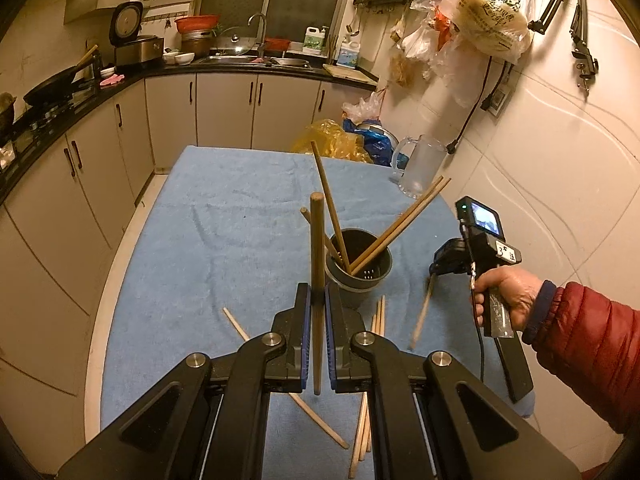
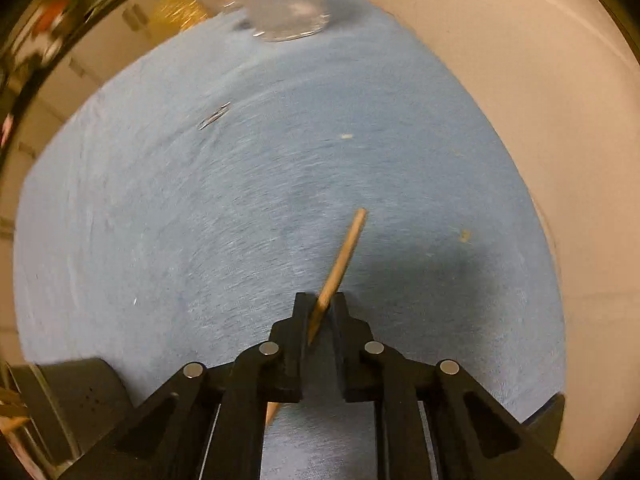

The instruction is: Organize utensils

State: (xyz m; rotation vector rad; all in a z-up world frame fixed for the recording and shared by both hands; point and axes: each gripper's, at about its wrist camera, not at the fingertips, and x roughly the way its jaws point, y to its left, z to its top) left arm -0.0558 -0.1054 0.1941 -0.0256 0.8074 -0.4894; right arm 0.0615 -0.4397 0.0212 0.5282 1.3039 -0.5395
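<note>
My left gripper (image 1: 318,294) is shut on a dark brown chopstick (image 1: 317,240) that stands upright in its jaws, just in front of the dark grey holder (image 1: 360,276). Several chopsticks lean in that holder. Loose pale chopsticks (image 1: 378,316) lie on the blue towel (image 1: 200,220) near and under my left gripper. To the right of the holder a hand in a red sleeve holds my right gripper (image 2: 322,304), pointing steeply down over the towel and shut on a light chopstick (image 2: 344,252) that crosses its jaws at a slant. The holder's edge (image 2: 68,396) shows at the bottom left.
A glass mug (image 1: 420,168) stands at the towel's far right corner, blurred in the right wrist view (image 2: 284,4). The tiled wall (image 1: 540,200) runs close along the right. Plastic bags (image 1: 340,140) sit beyond the far edge, kitchen cabinets (image 1: 100,152) to the left.
</note>
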